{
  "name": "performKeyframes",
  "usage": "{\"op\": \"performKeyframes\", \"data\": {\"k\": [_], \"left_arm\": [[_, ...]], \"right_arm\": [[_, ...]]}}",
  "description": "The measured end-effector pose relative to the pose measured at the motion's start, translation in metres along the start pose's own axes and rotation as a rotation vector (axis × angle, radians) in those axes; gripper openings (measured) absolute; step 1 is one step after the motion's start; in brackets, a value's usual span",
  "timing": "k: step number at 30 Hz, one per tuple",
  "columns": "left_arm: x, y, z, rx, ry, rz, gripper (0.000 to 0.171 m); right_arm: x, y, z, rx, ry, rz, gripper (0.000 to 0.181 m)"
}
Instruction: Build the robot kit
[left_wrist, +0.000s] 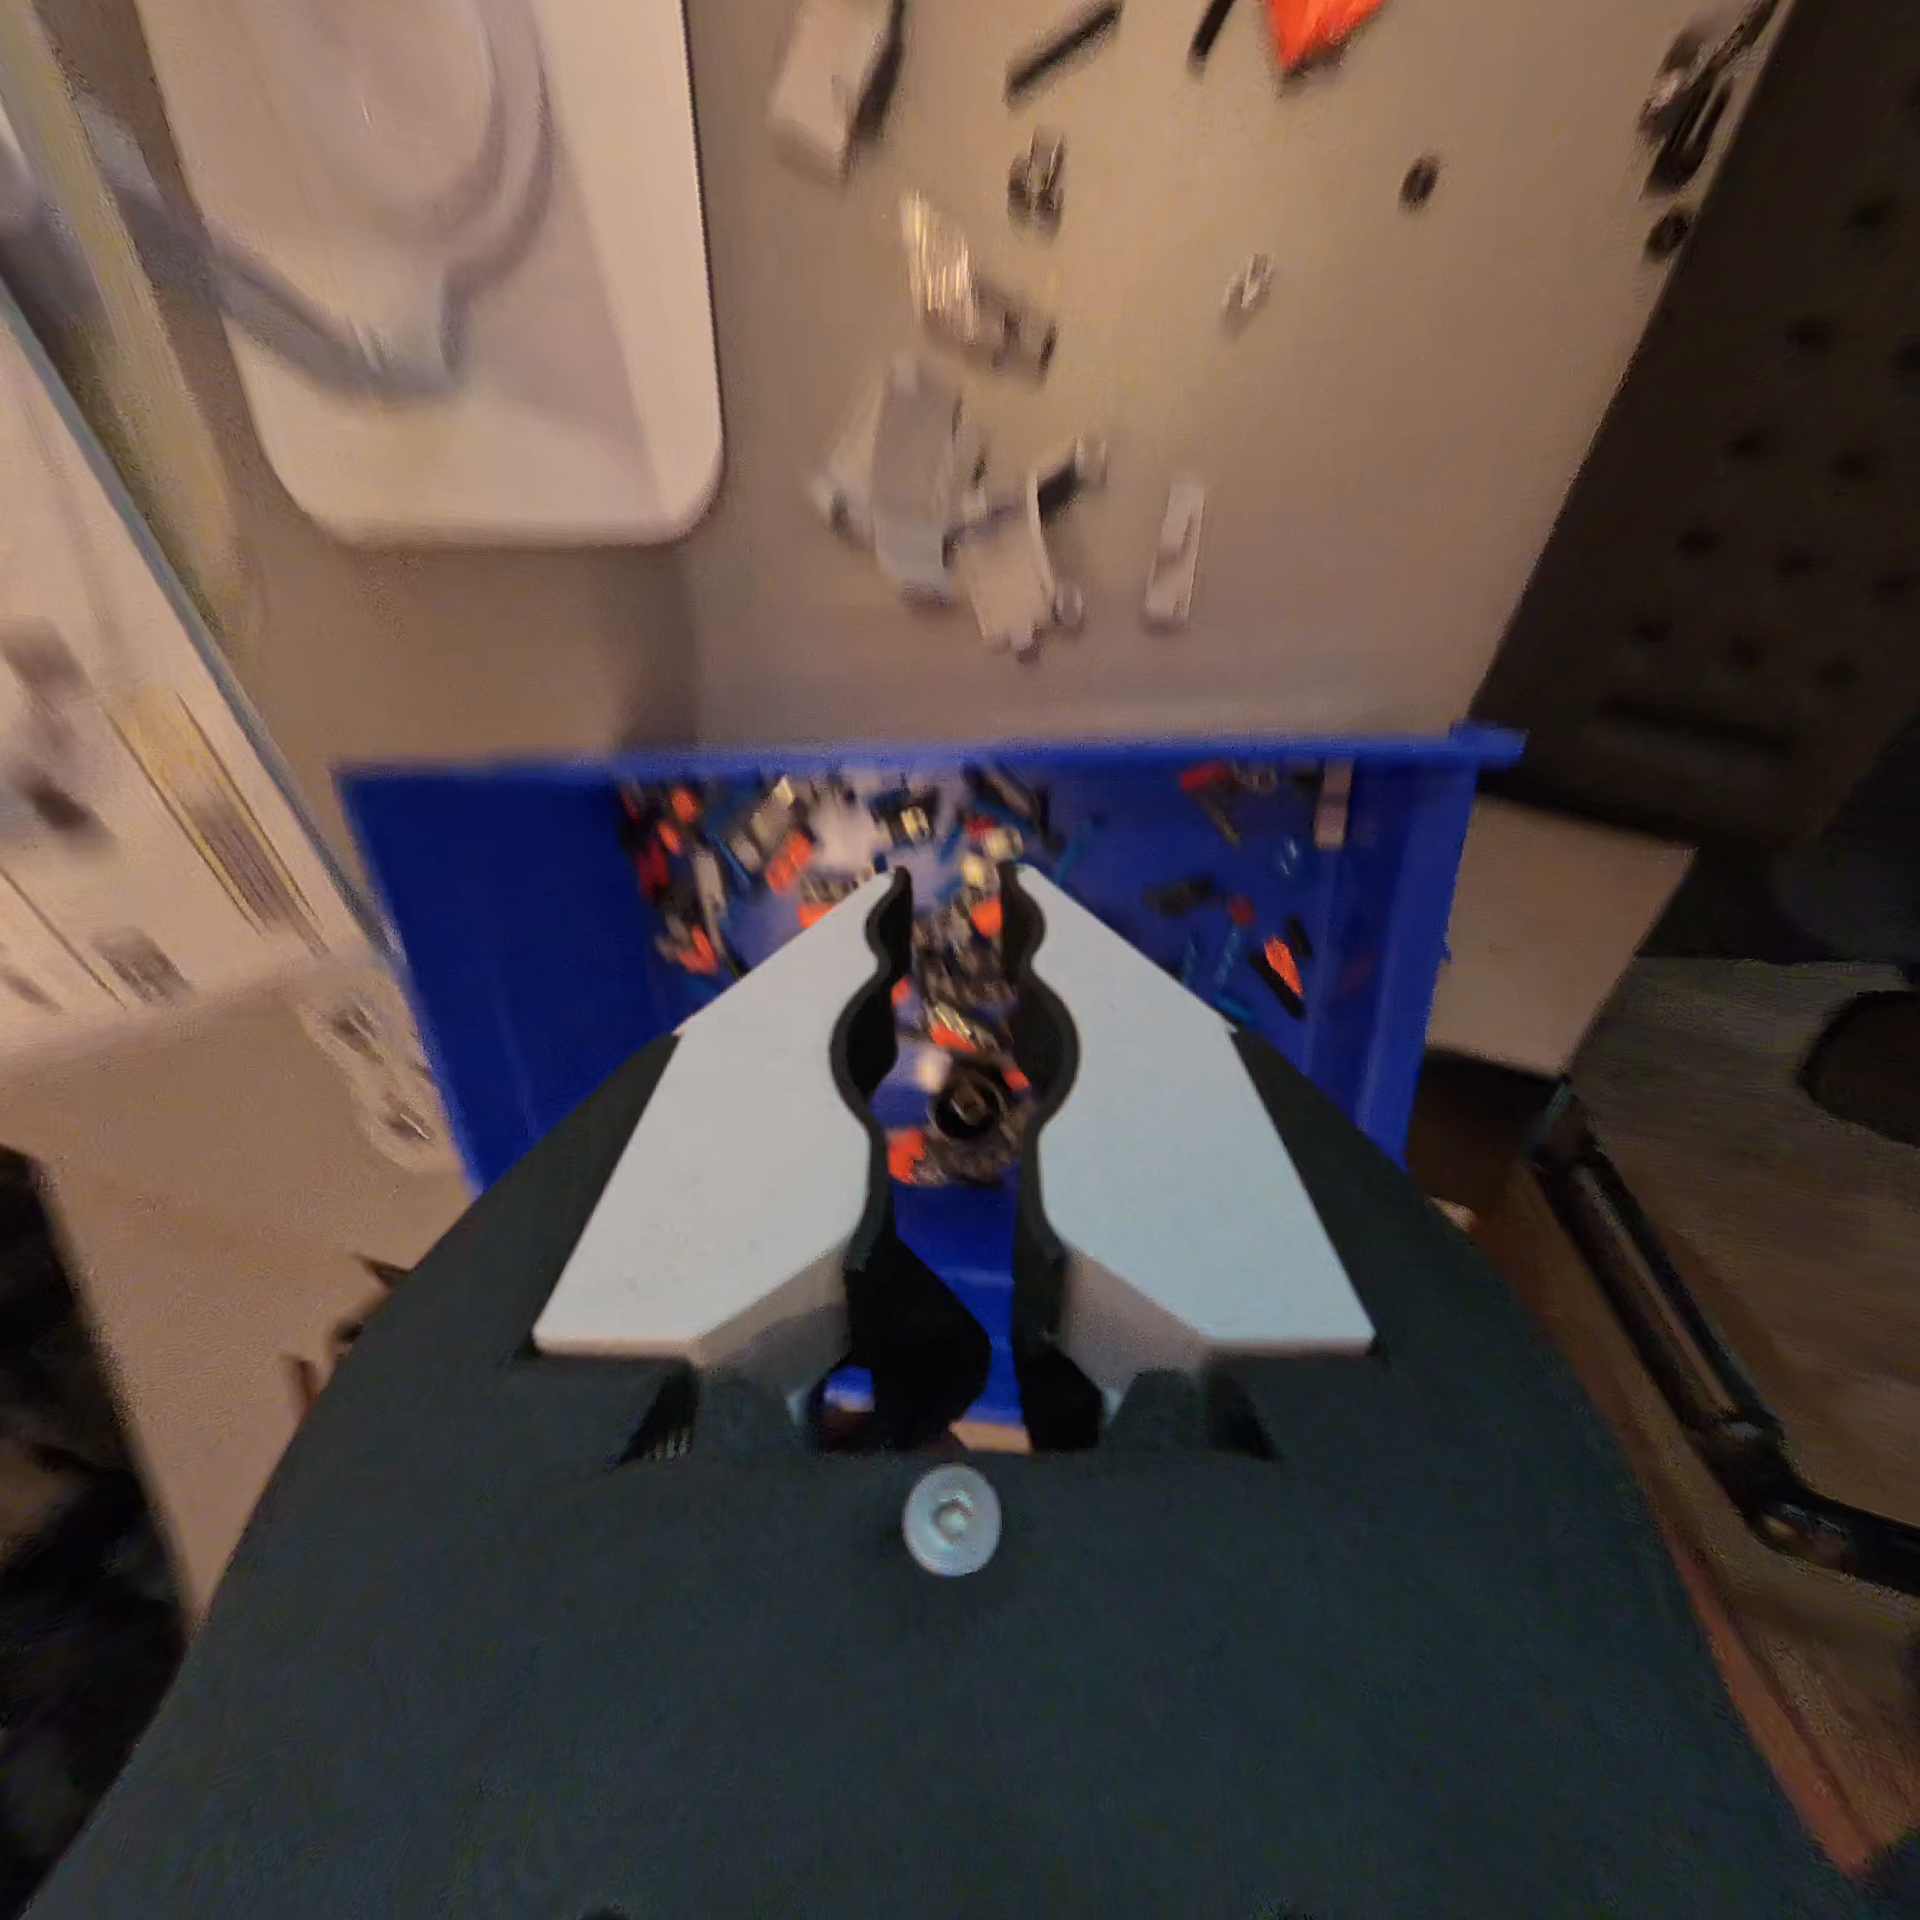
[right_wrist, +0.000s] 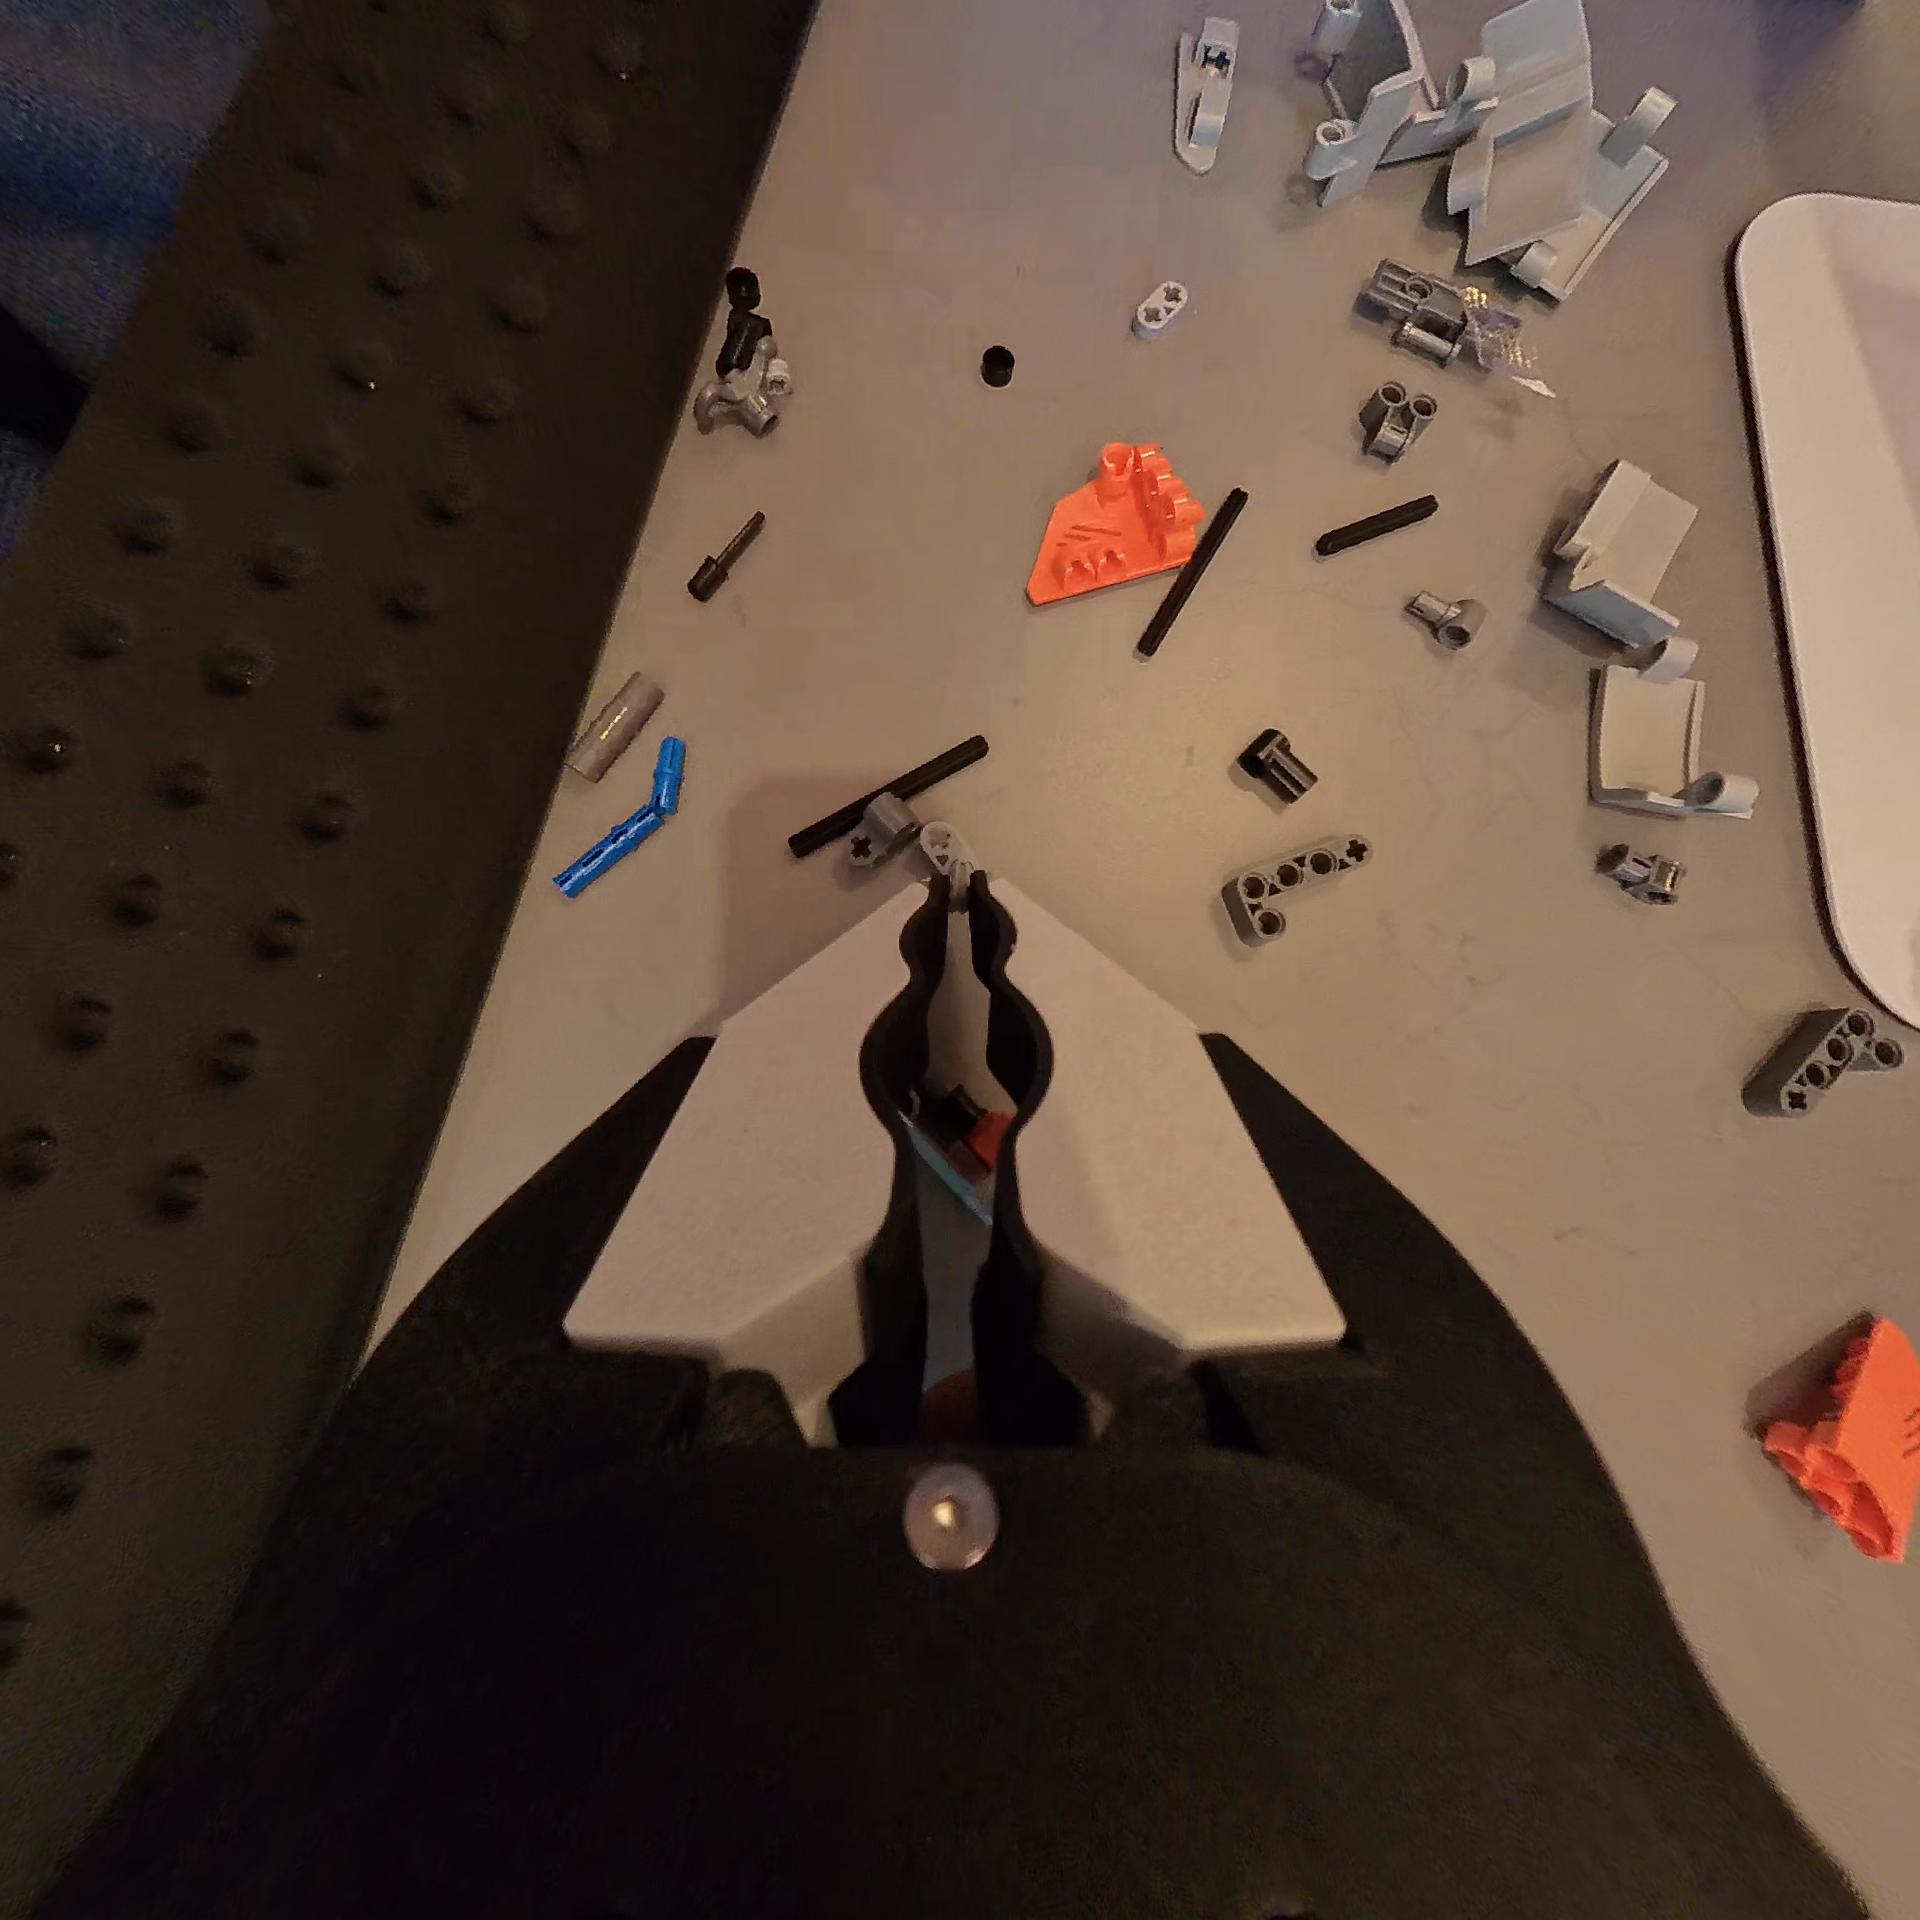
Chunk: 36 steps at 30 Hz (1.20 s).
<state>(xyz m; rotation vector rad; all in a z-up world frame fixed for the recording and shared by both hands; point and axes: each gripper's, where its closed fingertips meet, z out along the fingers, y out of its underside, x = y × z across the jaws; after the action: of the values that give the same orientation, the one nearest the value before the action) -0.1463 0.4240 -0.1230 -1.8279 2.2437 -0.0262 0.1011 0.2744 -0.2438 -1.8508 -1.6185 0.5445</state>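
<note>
Pinching a small light-grey thin liftarm (right_wrist: 945, 852) by one end, right hand-held gripper (right_wrist: 961, 896) with fingertips nearly closed on it, the piece jutting forward and tilted just above the grey bench (right_wrist: 1039, 1039); gripped at the very tip, apparently to leave its free holes exposed. Just ahead and slightly left of those fingertips, a black axle (right_wrist: 888, 795) threaded through a grey connector (right_wrist: 881, 826), lying flat, close to the held piece, contact not clear. Further left, a blue angled pin piece (right_wrist: 621, 818) and a short grey tube (right_wrist: 615, 724) by the edge of a black studded mat (right_wrist: 260, 623). Ahead, an orange ribbed panel (right_wrist: 1114, 525) touching a long black axle (right_wrist: 1193, 571); to the right, a dark grey L-shaped beam (right_wrist: 1294, 883), pale curved shell panels (right_wrist: 1621, 566) and the rounded corner of a white tray (right_wrist: 1839, 520). All hard moulded plastic, matte, with round and cross-shaped holes. Hovering over a blue plastic bin (left_wrist: 499, 935), left hand-held gripper (left_wrist: 951, 883), jaws parted by a narrow gap with nothing seen between them; view badly motion-blurred. Directly below and ahead of its fingertips, a jumble of small orange, black and blue parts (left_wrist: 831, 831) heaped in the bin. Beyond the bin, scattered grey pieces (left_wrist: 956, 499) on the bench, with the white tray (left_wrist: 623, 312) ahead to the left.
</note>
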Motion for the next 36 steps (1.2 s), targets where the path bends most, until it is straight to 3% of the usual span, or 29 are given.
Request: {"op": "performKeyframes", "data": {"k": [2,5,8,10,14,22,32,36], "left_arm": [[0.004,0.04,0.012,-0.048,0.074,-0.129,0.01],[0.022,0.102,0.041,-0.23,0.155,-0.216,0.013],[0.042,0.129,0.063,-0.332,0.186,-0.221,0.018],[0.054,0.13,0.074,-0.328,0.209,-0.221,0.019],[0.046,0.145,0.092,-0.366,0.109,-0.128,0.018],[0.047,0.145,0.102,-0.363,0.09,-0.046,0.015],[0.047,0.143,0.101,-0.323,0.095,-0.057,0.005],[0.028,0.124,0.069,-0.264,-0.001,-0.081,0.005]], "right_arm": [[0.0,0.0,0.0,0.003,-0.003,0.001,0.001],[0.0,0.0,0.0,0.007,-0.005,0.004,0.001],[0.0,-0.001,0.001,0.012,-0.008,0.007,0.001],[0.0,-0.001,0.001,0.013,-0.007,0.005,0.001],[-0.002,0.0,0.001,0.018,-0.012,0.002,0.001],[-0.003,0.001,-0.001,0.02,-0.014,0.002,0.001],[-0.003,0.001,-0.001,0.021,-0.015,0.003,0.001],[-0.003,0.001,-0.001,0.021,-0.015,0.004,0.001]]}}
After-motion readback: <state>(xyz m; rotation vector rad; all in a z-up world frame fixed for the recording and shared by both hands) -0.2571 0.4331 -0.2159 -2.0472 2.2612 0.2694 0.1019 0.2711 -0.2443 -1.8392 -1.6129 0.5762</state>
